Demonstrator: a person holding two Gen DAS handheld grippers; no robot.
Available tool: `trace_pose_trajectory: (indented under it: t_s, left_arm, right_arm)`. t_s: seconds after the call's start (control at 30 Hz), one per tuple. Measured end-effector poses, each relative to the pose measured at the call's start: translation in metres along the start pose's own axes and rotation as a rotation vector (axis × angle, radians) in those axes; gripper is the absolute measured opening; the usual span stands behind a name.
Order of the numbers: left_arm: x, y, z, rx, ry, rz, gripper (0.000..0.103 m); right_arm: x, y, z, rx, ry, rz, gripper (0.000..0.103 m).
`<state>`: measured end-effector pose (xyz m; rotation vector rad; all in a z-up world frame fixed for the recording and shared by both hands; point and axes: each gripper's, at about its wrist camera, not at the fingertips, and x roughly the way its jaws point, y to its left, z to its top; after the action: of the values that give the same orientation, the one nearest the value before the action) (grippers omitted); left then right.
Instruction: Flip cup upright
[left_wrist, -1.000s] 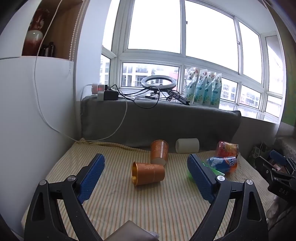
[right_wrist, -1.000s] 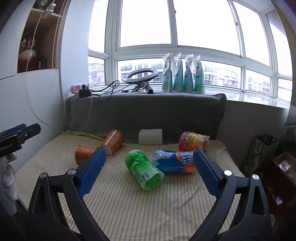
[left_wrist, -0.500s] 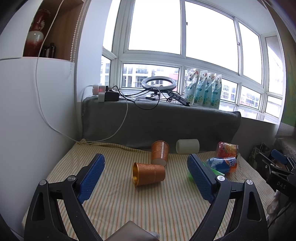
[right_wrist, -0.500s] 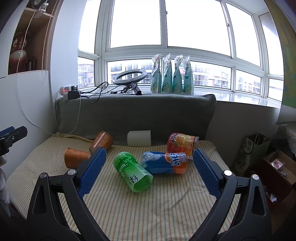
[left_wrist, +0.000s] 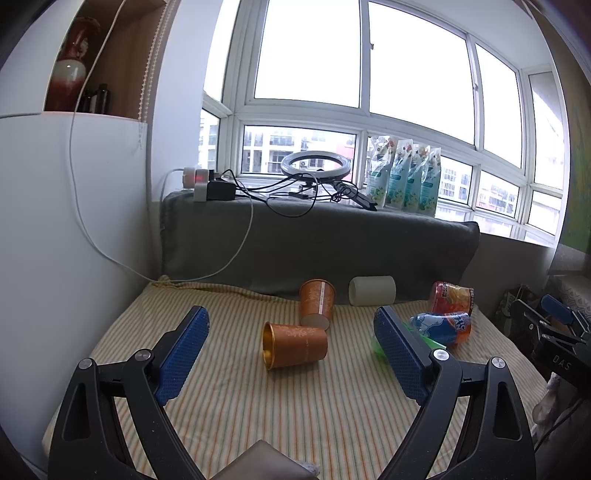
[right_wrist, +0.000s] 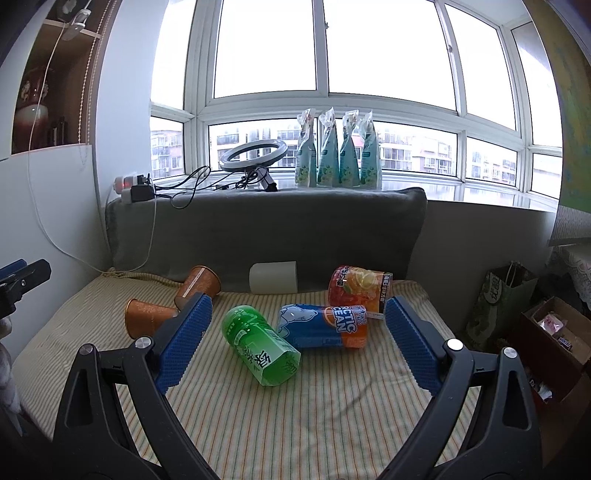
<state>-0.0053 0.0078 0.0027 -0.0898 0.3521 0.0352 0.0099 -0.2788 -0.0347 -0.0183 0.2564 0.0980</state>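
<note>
We record six cups on their sides on the striped mat (left_wrist: 229, 398). Left gripper (left_wrist: 291, 350), jaws wide, empty, frames the orange cup (left_wrist: 294, 345) mid-mat. Right gripper (right_wrist: 297, 341), wide, empty; only its view shows the green cup (right_wrist: 260, 345) whole.

Daylight is admitted through the overexposed window (left_wrist: 362, 74); edges are bent by fisheye distortion, corners are darkened.

Left tool's pad hides most of the green cup (left_wrist: 376, 345) — label unreadable.
</note>
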Motion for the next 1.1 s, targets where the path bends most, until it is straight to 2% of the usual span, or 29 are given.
trace_pose_trajectory:
  t_s: [1.1]
  left_arm:
    - [0.0008,-0.0041,-0.0066,-0.004,0.016,-0.008,0.091]
  right_arm:
    - [0.0003,-0.0006,0.0,0.003,0.0,0.001,0.097]
